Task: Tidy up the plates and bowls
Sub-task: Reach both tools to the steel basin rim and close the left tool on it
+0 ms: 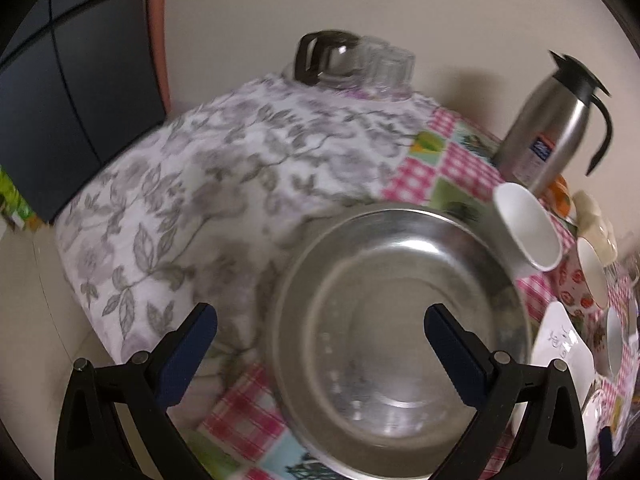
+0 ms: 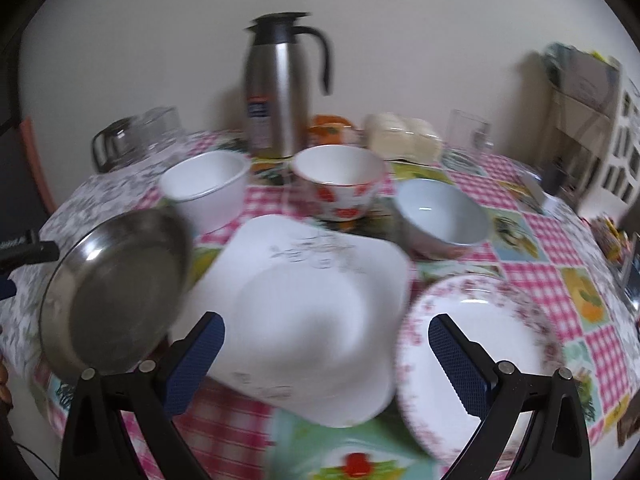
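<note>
A steel plate (image 1: 400, 340) lies on the tablecloth below my left gripper (image 1: 320, 310), which is open. Its right finger hangs over the plate's bowl and its left finger over the cloth. In the right wrist view the steel plate (image 2: 116, 292) is at the left and looks tilted. My right gripper (image 2: 326, 320) stands open above a white square plate (image 2: 312, 312), gripping nothing. A round floral plate (image 2: 480, 352) lies to its right. Behind stand a white bowl (image 2: 208, 184), a red-patterned bowl (image 2: 340, 184) and a pale blue bowl (image 2: 440, 216).
A steel thermos jug (image 2: 276, 88) stands at the back by the wall, with a glass jug (image 2: 136, 140) to its left. A cream container (image 2: 400, 136) and a glass cup (image 2: 468, 132) are to its right. A shelf unit (image 2: 592, 120) stands at the far right.
</note>
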Tool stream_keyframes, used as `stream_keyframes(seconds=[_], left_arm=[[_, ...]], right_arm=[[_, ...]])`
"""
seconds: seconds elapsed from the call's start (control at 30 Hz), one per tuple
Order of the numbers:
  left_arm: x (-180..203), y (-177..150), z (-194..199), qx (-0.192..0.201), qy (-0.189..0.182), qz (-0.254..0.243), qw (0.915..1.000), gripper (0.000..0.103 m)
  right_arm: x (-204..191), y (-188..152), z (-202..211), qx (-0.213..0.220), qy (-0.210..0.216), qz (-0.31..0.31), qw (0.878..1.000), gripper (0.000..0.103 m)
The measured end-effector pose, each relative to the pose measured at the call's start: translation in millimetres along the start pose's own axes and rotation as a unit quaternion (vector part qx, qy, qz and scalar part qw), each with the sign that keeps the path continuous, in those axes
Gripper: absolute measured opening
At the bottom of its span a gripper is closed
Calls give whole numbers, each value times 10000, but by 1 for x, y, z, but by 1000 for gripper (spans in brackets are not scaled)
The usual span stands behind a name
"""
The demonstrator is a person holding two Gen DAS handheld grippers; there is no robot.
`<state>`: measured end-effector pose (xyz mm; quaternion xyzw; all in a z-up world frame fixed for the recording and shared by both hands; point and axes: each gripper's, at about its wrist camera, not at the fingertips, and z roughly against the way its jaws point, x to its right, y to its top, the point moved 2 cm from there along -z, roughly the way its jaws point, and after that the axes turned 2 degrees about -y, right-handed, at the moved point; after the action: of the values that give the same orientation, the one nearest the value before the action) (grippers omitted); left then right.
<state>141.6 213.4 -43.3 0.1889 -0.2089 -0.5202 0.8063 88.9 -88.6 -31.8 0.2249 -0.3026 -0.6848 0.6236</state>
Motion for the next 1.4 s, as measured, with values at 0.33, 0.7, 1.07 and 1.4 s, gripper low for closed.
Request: stream_keyframes(seconds=[0.33, 0.7, 1.07, 1.4], left_arm=[[-27, -2, -30, -427, -137, 295, 9986, 85], [-21, -7, -44, -669, -280, 265, 9970, 58], [-32, -13, -51, -804, -285, 493, 9951, 19], [-57, -12, -45, -789, 93, 765, 9939, 20]], right_arm=[[-54, -8, -11, -83, 504, 340, 9981, 103], [-89, -18, -19, -316, 1035, 455, 9931, 87], [-89, -20, -21, -371, 1247, 326, 9910, 47], [-102, -20, -14, -239, 1420, 532, 9881, 45]])
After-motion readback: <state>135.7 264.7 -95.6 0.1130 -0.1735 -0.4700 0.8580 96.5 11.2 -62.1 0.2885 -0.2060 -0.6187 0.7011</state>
